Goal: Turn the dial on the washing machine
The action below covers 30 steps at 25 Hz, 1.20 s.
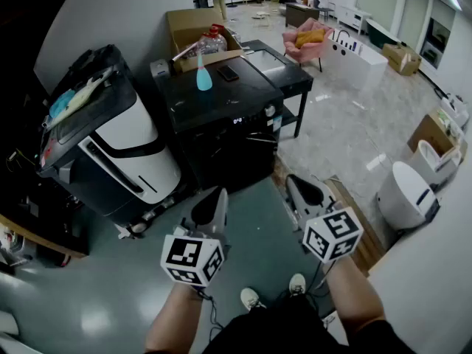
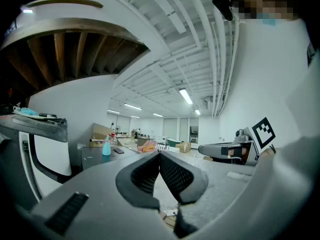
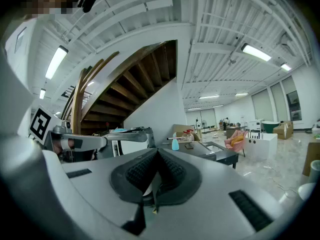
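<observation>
The black washing machine [image 1: 221,124] stands ahead of me in the head view, with a small round dial [image 1: 271,111] at the right end of its front panel. My left gripper [image 1: 219,192] and right gripper [image 1: 293,181] hang side by side in the air short of the machine, well below the dial, both shut and holding nothing. In the left gripper view the jaws [image 2: 159,157] meet with nothing between them, and the machine [image 2: 92,156] shows far off at the left. The right gripper's jaws [image 3: 157,155] are likewise pressed together.
A blue spray bottle [image 1: 203,77] and a dark phone [image 1: 227,72] rest on the machine's top. A cardboard box [image 1: 193,34] sits behind it. A white and black appliance [image 1: 118,150] stands to its left, a black side table [image 1: 284,68] to its right, and white units [image 1: 409,194] at far right.
</observation>
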Each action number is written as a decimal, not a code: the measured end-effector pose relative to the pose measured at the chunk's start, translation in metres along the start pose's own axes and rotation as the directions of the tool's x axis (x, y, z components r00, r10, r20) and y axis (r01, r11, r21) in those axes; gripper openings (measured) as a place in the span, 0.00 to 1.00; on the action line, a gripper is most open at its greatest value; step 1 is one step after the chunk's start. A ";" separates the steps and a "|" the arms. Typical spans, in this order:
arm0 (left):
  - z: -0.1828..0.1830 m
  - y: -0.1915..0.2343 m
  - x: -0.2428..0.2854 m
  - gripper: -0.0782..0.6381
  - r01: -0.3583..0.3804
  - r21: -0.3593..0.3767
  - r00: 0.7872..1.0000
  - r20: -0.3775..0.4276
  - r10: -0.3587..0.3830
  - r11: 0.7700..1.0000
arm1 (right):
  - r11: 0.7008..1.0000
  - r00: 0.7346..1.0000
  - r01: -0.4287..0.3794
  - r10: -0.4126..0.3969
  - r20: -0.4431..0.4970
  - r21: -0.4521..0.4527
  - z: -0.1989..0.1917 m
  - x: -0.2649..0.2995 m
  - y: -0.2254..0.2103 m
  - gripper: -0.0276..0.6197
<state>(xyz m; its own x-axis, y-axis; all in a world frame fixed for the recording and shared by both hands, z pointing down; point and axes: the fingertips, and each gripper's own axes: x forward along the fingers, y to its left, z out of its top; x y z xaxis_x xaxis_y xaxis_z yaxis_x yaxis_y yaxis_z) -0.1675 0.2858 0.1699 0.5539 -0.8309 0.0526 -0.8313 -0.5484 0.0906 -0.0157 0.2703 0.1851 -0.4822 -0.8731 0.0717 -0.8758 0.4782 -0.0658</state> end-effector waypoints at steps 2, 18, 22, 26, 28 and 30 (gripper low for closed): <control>0.000 -0.001 -0.002 0.12 0.001 0.004 1.000 0.004 -0.001 1.000 | 1.000 1.000 0.001 -0.001 -0.005 0.001 0.002 -0.002 0.002 0.04; -0.003 0.008 -0.011 0.12 0.014 -0.009 1.000 0.012 -0.014 1.000 | 1.000 1.000 -0.024 0.024 0.004 0.005 -0.003 0.003 0.017 0.05; -0.008 0.013 -0.008 0.13 0.020 -0.002 1.000 0.005 -0.019 1.000 | 0.999 1.000 -0.031 0.031 0.002 0.010 -0.005 0.010 0.017 0.10; -0.012 0.022 0.001 0.21 0.026 -0.004 1.000 -0.009 -0.026 1.000 | 0.999 0.999 -0.038 0.038 -0.007 0.007 -0.008 0.024 0.014 0.14; -0.015 0.025 0.007 0.23 0.027 -0.006 0.999 -0.017 -0.027 1.000 | 0.999 0.999 -0.040 0.040 -0.018 0.005 -0.010 0.031 0.012 0.17; -0.017 0.028 0.014 0.26 0.031 -0.002 0.999 -0.021 -0.031 1.000 | 0.999 0.999 -0.042 0.042 -0.024 0.004 -0.011 0.038 0.007 0.20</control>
<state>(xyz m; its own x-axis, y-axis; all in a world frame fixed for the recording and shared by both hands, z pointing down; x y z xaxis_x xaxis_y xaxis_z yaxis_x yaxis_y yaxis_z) -0.1826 0.2601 0.1896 0.5801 -0.8115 0.0709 -0.8138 -0.5734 0.0945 -0.0403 0.2417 0.1984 -0.5188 -0.8498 0.0932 -0.8548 0.5139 -0.0724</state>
